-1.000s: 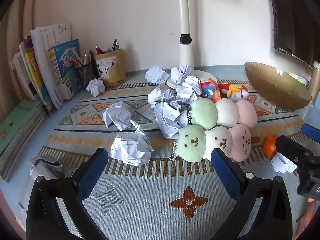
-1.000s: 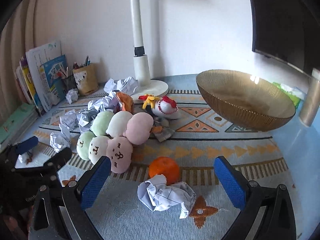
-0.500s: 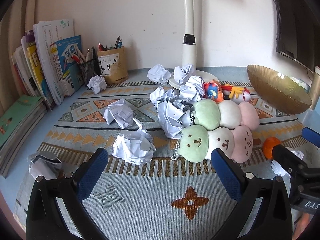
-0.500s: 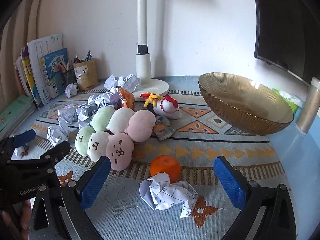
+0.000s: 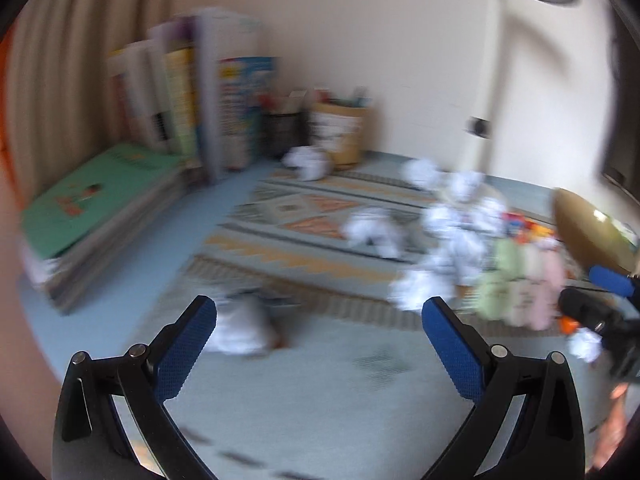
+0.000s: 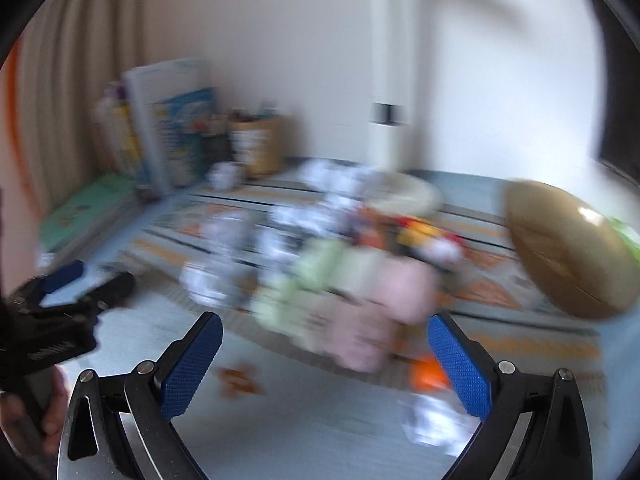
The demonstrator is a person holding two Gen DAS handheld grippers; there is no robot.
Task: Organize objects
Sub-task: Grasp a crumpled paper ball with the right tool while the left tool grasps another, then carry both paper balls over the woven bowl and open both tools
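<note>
Both views are smeared by motion. The left tongs (image 5: 318,322) stand wide open and empty above the patterned mat (image 5: 320,400) on the desk, with a crumpled paper ball (image 5: 242,328) lying just inside the left pad. The right tongs (image 6: 326,344) are likewise spread with nothing held, facing the pastel plush toys (image 6: 344,296); an orange ball (image 6: 426,374) and another paper wad (image 6: 434,424) lie near the right pad, and the gold bowl (image 6: 568,252) sits off to the right. Crumpled paper is probably feather-light and crushable, so a gentle pinch across its middle should hold; the plush should be soft and compress, best gripped around one lobe.
</note>
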